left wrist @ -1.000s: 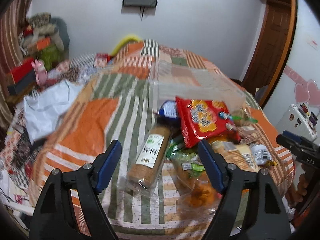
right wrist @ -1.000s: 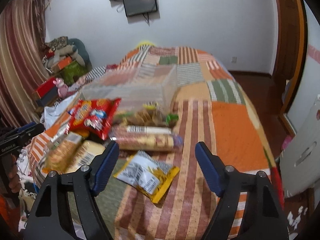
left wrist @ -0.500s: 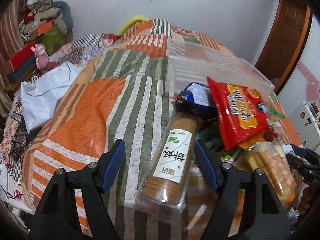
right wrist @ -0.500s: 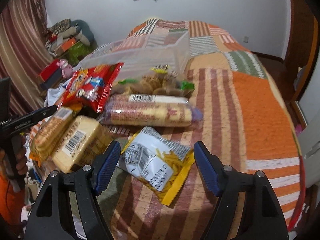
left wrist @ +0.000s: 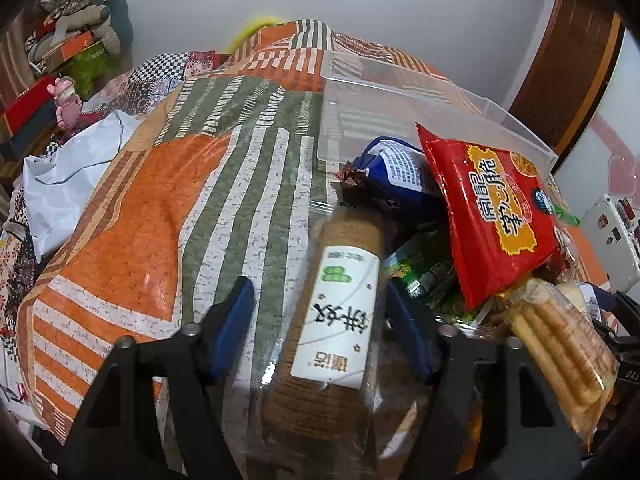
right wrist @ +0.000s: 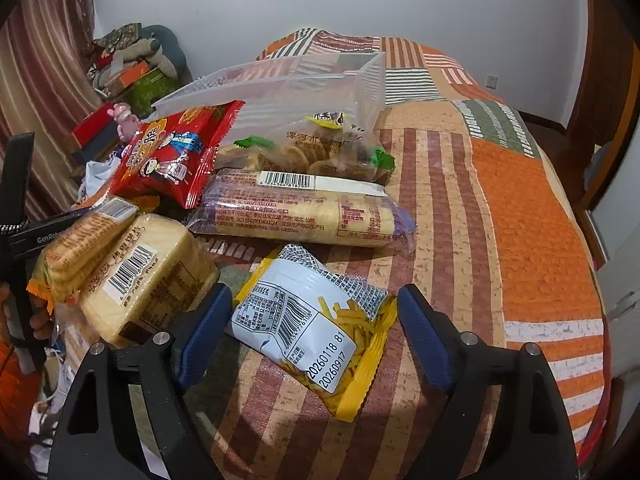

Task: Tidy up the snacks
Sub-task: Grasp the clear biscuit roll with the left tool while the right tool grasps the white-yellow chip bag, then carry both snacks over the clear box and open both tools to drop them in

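Observation:
Snacks lie in a pile on a patchwork bedspread in front of a clear plastic bin [left wrist: 404, 96], which also shows in the right wrist view [right wrist: 304, 84]. My left gripper [left wrist: 320, 300] is open, its blue pads on either side of a brown cracker tube with a white label [left wrist: 340, 320]. A red snack bag [left wrist: 496, 208] and a blue packet [left wrist: 396, 176] lie beyond it. My right gripper [right wrist: 314, 308] is open around a yellow and white snack bag [right wrist: 316, 320]. A long biscuit pack [right wrist: 304, 212], a yellow cake pack [right wrist: 148, 272] and the red bag [right wrist: 176, 156] lie beyond.
A white plastic bag [left wrist: 68, 172] lies at the bed's left edge. Boxes and a pink toy [left wrist: 66, 100] stand by the left wall. A wooden door [left wrist: 568, 56] is at the right. The bedspread [right wrist: 520, 208] stretches bare to the right of the pile.
Both grippers have moved forward and down. The left one now straddles the cracker tube; the right one now straddles the yellow and white bag. Both stay open.

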The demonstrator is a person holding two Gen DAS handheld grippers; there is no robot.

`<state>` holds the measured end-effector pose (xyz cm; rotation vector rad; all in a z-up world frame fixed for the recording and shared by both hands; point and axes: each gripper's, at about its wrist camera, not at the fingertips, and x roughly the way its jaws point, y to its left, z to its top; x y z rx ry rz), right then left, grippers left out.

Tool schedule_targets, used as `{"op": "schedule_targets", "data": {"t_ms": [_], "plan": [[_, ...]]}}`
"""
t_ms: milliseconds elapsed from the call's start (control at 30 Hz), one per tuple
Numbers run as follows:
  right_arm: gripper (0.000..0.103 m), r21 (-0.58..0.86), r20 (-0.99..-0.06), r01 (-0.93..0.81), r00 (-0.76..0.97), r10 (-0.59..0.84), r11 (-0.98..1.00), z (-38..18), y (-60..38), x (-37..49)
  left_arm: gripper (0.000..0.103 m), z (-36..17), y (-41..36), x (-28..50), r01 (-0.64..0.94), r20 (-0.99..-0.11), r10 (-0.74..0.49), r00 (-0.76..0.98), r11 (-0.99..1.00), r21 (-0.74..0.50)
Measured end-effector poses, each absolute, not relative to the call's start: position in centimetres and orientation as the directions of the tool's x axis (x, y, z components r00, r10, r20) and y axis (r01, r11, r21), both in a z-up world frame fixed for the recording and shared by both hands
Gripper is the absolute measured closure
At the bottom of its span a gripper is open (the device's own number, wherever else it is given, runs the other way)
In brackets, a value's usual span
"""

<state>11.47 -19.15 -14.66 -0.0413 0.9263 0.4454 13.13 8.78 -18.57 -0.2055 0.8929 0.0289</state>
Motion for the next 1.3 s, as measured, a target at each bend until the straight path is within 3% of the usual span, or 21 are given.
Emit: {"op": "schedule_targets", "data": {"t_ms": [67, 133, 200, 300, 500, 800, 1300], "plan": [[0.021, 0.152, -0.779, -0.388, 0.520, 0.352, 0.909, -14.7, -19.0, 11.4, 0.060, -18.6, 8.6, 12.6, -0.104, -0.775, -0.062, 0.629, 0.981, -0.163], [0.025, 0.141, -0.779, -0.388, 0.524, 0.344, 0.911, -14.6, -19.0, 11.4, 0.064, -18.5, 8.7, 12.5, -0.097, -0.772, -0.073, 0.632, 0.980, -0.173], [0.037, 0.133, -0.779, -0.391, 0.527, 0.340, 0.911, -14.6, -18.9, 11.4, 0.065, -18.4, 8.7, 12.1, -0.093, -0.769, -0.080, 0.634, 0.979, -0.179], [0.046, 0.140, -0.777, -0.391, 0.527, 0.346, 0.910, -14.5, -19.0, 11.3, 0.065, -18.3, 8.7, 11.5, -0.099, -0.766, -0.078, 0.638, 0.978, -0.181], [0.055, 0.161, -0.763, -0.378, 0.539, 0.357, 0.912, -14.1, -19.7, 11.0, 0.069, -17.4, 8.8, 10.5, -0.103, -0.754, -0.069, 0.653, 0.978, -0.179], [0.056, 0.158, -0.734, -0.360, 0.580, 0.353, 0.919, -12.4, -21.2, 9.9, 0.069, -16.0, 9.2, 8.9, -0.110, -0.732, -0.059, 0.679, 0.977, -0.181], [0.056, 0.156, -0.602, -0.368, 0.700, 0.384, 0.917, -7.0, -20.8, 11.6, 0.069, -10.6, 8.9, 9.1, -0.068, -0.643, -0.081, 0.762, 0.977, -0.203]]}}
